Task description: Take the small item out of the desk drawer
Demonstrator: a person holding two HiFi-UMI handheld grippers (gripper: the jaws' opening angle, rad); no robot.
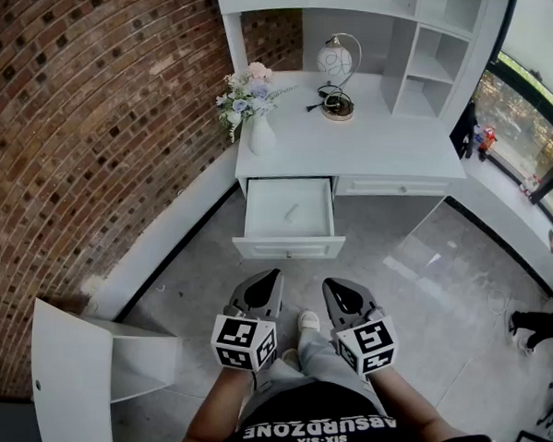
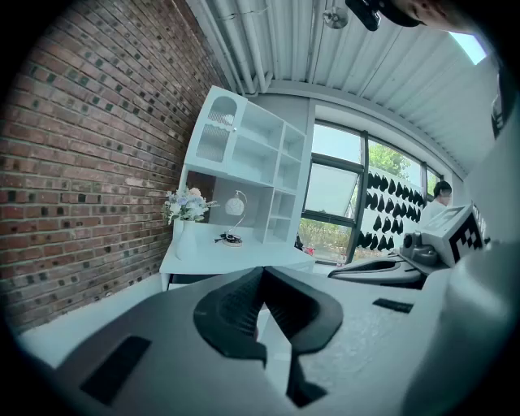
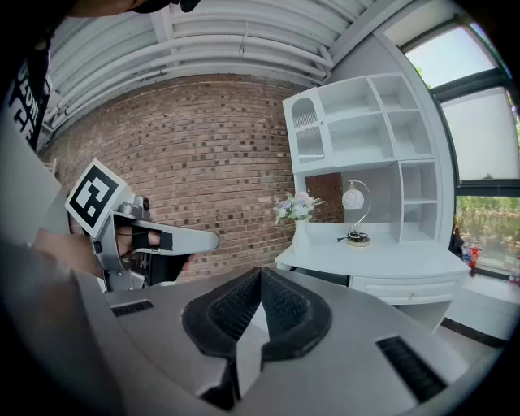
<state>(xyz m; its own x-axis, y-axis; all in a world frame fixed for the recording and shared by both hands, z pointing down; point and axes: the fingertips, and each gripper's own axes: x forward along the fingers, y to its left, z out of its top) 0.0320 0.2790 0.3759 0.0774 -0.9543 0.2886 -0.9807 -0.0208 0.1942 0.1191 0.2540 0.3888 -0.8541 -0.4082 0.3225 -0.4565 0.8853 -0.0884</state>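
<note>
I hold my left gripper (image 1: 270, 278) and right gripper (image 1: 334, 287) level before me, jaws together and empty, well short of the open desk drawer (image 1: 288, 249), where the small item (image 1: 293, 210) lies untouched, evidently because the approach is not yet made.

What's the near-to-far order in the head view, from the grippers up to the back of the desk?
left gripper and right gripper, side by side → open drawer → small item lying in it → vase of flowers → lamp
</note>
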